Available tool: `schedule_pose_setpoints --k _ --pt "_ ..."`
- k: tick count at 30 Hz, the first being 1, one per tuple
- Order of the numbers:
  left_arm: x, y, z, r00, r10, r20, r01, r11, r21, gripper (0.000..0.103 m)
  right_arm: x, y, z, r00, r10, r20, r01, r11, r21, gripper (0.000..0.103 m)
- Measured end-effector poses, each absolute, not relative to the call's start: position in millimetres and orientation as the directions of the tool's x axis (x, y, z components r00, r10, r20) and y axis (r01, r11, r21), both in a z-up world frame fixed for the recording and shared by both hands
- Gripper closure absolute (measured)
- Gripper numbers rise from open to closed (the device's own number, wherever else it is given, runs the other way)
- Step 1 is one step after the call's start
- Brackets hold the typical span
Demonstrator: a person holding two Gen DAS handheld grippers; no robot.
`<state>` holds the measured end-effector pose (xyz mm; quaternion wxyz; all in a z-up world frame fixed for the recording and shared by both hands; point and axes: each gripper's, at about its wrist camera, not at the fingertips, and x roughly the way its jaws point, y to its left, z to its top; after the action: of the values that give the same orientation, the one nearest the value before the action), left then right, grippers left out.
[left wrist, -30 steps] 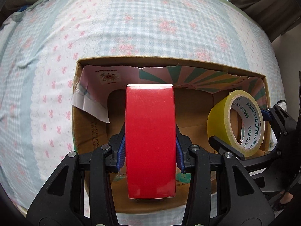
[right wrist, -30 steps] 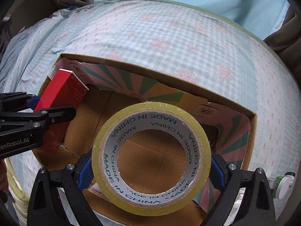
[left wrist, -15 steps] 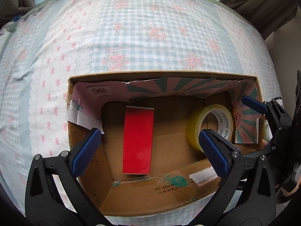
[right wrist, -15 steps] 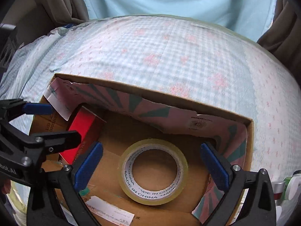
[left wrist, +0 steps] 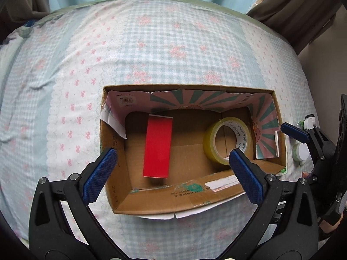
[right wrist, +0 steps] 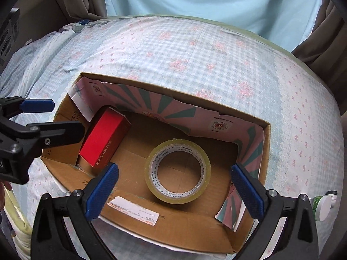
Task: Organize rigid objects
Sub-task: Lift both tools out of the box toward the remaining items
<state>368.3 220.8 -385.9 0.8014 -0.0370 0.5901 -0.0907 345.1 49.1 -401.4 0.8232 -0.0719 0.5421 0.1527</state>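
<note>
Left gripper (left wrist: 171,169): spread wide, nothing between the blue pads (left wrist: 98,174), held above the near edge of the cardboard box (left wrist: 151,203). Seen too in the right wrist view at far left (right wrist: 36,117), pads apart, over the box's left wall.

Right gripper (right wrist: 174,191): also spread wide, pinching nothing, hung over the near side of the box (right wrist: 173,223). Visible in the left wrist view at the right edge (left wrist: 303,138), just outside the box's right wall.

Red box (left wrist: 157,147): lying on the box floor, left half, long side running front to back, apart from both grippers. In the right wrist view (right wrist: 105,139) close against the left wall, white lettering along its side.

Yellow tape roll (left wrist: 226,139): on the box floor, right half, tilted toward the right wall in the left wrist view; from the right wrist view (right wrist: 177,171) looked nearly flat, hole facing up. Exact tilt unclear. Well apart from the red box.

Box interior lined with pink-and-green striped paper (right wrist: 171,110), torn along the top. White label (right wrist: 132,211) on the near flap.

Box set on a bed (left wrist: 151,49) with a blue checked, pink-flowered cover. Small white-capped bottles (left wrist: 300,151) just beyond the box's right side.
</note>
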Motion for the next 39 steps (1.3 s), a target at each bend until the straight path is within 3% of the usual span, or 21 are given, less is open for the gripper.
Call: schedule_pose_setpoints --k 12,20,31,39 --pt "275 213 -265 0.46 -0.142 -0.877 0.116 0.988 -0.099 0.0 258 23 -297 0.485 0.107 -0.868 -0.255 0.967 -0.023 0.0" --pt "219 190 -201 0.573 -0.212 -0.792 0.187 0.974 -0.126 0.0 187 -20 -234 0.568 0.056 -0.821 -0.135 0.991 -0.025 0.0" --pt "180 113 -187 0.58 -0.223 -0.784 0.194 0.972 -0.133 0.0 130 -133 -207 0.606 -0.022 -0.795 0.061 0.998 0.019 0.0" --pt "167 22 -210 0.555 -0.149 -0.818 0.129 0.987 -0.092 0.0 125 -216 -229 0.614 -0.012 -0.789 0.008 1.0 -0.009 0.0"
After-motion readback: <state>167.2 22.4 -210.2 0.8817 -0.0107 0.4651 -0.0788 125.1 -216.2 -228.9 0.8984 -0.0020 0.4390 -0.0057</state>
